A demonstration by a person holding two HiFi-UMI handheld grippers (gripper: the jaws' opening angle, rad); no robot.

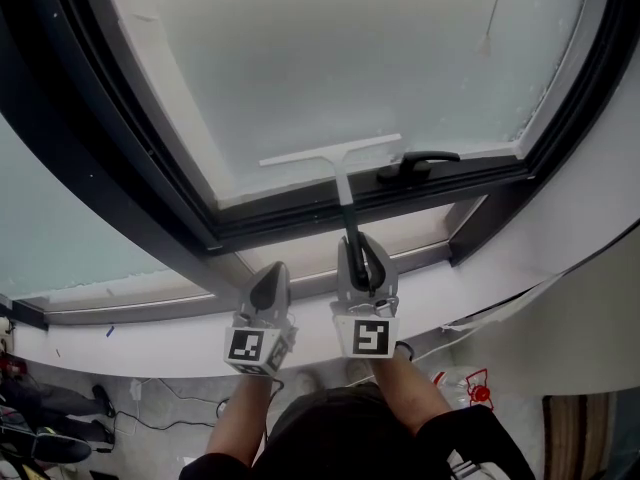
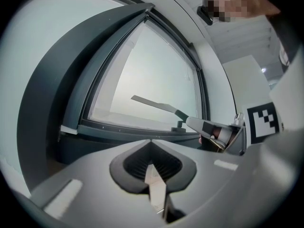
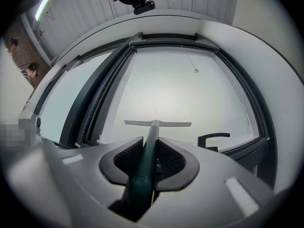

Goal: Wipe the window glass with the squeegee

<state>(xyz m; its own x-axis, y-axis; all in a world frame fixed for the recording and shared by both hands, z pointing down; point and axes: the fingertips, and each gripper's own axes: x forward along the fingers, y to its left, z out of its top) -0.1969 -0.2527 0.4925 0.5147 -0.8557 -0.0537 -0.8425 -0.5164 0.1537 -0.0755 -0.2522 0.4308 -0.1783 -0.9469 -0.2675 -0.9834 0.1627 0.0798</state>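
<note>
Left gripper (image 1: 268, 280) — jaws clenched together, nothing between them, held beside the right one. Right gripper (image 1: 364, 266) — jaws grasping the squeegee (image 1: 338, 158) by its dark handle; white blade against the window glass (image 1: 350, 58), low on the pane, just left of the black window handle (image 1: 418, 161).

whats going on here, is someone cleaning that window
Yes, a person is working on the window with a pair of tongs in each hand. The right tongs are shut on the dark handle of a squeegee. Its pale blade sits level low on the frosted window glass, just left of the black window handle, and seems to be against the pane. The left tongs are shut and empty, held beside the right ones near the sill.
</note>
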